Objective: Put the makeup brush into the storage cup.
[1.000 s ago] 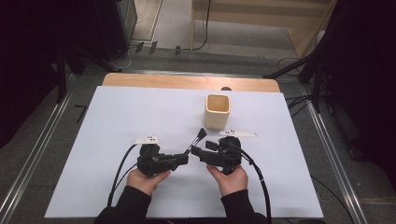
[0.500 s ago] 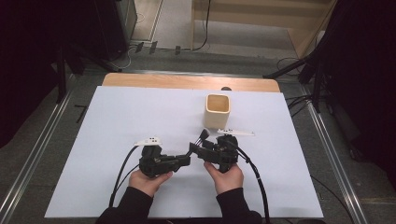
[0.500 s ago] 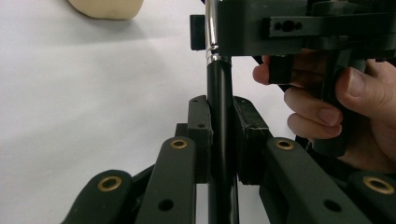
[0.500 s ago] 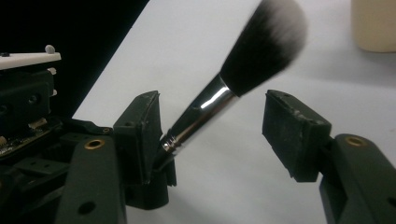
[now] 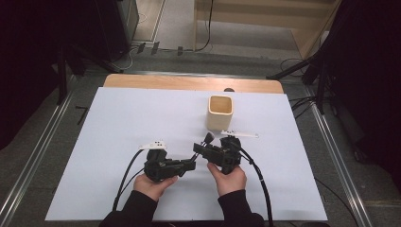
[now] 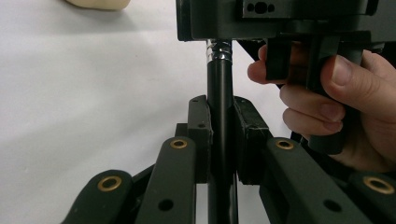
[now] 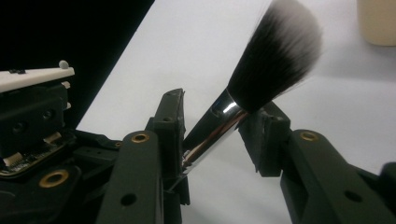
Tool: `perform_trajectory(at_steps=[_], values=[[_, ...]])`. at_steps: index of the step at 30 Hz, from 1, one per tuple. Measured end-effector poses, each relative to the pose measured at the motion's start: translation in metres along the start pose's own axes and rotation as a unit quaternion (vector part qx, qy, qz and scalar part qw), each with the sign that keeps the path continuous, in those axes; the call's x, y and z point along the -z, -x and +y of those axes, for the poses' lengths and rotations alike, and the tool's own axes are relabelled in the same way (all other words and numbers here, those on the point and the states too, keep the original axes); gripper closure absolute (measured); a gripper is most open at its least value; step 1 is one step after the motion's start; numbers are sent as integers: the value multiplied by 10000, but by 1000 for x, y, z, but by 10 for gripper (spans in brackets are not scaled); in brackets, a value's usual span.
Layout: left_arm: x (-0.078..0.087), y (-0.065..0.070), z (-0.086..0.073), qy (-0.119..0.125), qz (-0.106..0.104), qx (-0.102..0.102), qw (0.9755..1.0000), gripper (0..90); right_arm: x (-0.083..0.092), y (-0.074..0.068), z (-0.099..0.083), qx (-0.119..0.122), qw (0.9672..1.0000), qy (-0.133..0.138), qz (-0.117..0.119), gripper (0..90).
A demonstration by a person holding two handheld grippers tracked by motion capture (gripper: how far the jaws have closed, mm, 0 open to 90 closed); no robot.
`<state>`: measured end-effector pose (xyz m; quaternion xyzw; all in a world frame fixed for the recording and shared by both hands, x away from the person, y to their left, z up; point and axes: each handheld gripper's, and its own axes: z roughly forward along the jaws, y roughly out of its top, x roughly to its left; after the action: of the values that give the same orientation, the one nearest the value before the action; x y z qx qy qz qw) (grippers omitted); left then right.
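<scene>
We see the left gripper [image 6: 219, 135] clamped on a makeup brush [image 7: 261, 70], right gripper [image 7: 217, 135] closing loosely around its ferrule, above the counter [image 5: 118, 123].

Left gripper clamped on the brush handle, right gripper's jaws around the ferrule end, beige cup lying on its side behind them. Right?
Not quite: the beige cup stands upright with its mouth facing up, as the high view shows. The rest holds: the left gripper is clamped on the brush handle, and the right gripper has its jaws around the ferrule end.
</scene>
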<state>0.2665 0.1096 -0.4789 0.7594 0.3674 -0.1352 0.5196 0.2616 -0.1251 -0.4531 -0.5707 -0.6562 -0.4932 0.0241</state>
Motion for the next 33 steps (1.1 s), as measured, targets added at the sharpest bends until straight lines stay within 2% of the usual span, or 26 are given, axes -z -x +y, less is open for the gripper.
perform_trajectory(at_steps=[10, 19, 23, 25, 29, 33], values=[[-4, 2, -2, -71, -21, -27, 10000, 798, 2, 1, -1, -253, 9995, 30, 176, 692], [-6, 2, -2, -112, -11, -58, 9999, 799, 2, 1, -1, -253, 9993, 70, 275, 718], [-7, 1, -2, -154, -52, -53, 9999, 799, 2, 1, -2, -351, 9985, 68, 413, 743], [-8, 2, -2, -143, -45, -54, 9999, 798, 1, 1, -1, -477, 9977, 33, 473, 756], [-8, 2, -2, -153, -86, -44, 9998, 797, 2, 1, -1, -494, 9971, 31, 579, 766], [-9, 2, -1, -292, -72, -74, 9995, 793, 1, 2, 0, -514, 9965, -32, 659, 784]])
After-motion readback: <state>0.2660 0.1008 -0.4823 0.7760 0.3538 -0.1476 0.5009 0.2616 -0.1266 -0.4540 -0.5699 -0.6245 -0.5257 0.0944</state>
